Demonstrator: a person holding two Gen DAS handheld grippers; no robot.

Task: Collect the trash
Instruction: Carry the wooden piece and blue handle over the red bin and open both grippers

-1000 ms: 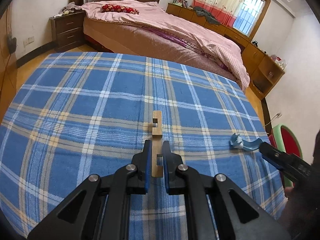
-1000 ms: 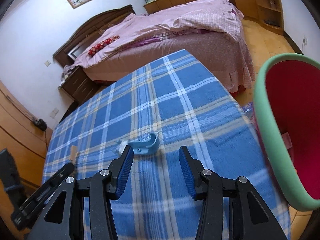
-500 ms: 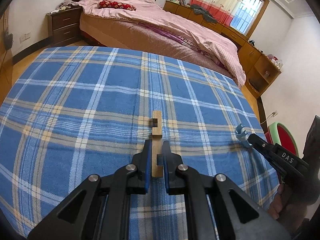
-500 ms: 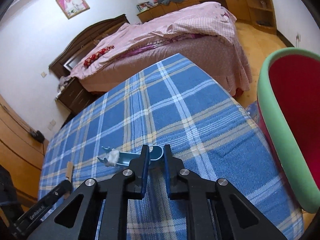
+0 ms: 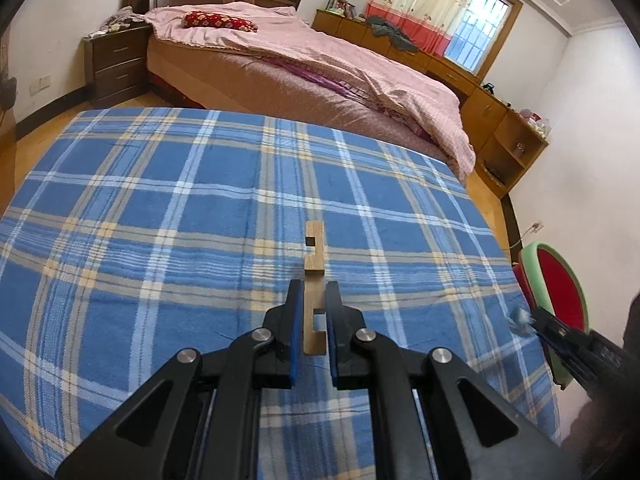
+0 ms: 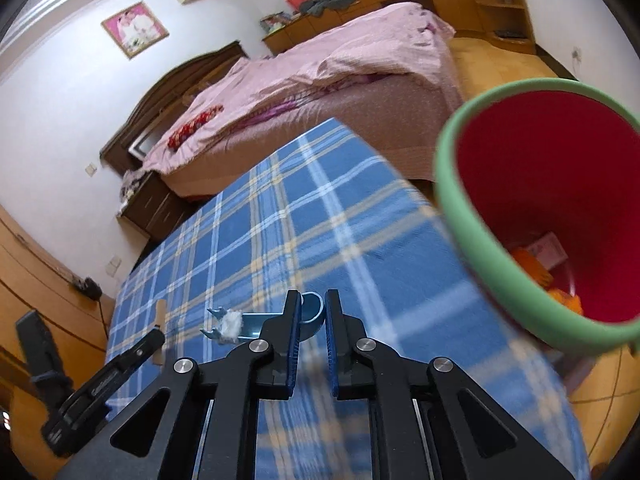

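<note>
My left gripper is shut on a notched wooden strip that sticks out forward over the blue plaid cloth. In the right wrist view my right gripper is shut on a light blue curved plastic piece with a white tuft on it, held just above the cloth. A bin with a red inside and a green rim stands close on the right, with orange and pink scraps at its bottom. The left wrist view shows the right gripper at the cloth's right edge, beside the bin.
The plaid-covered table ends just before the bin. Beyond it stands a bed with a pink cover, a dark nightstand at its left, and wooden cabinets along the right wall.
The right gripper's jaws closed on the blue plastic piece, lifted it off the cloth and carried it right toward the bin. The left gripper kept its hold on the wooden strip.
</note>
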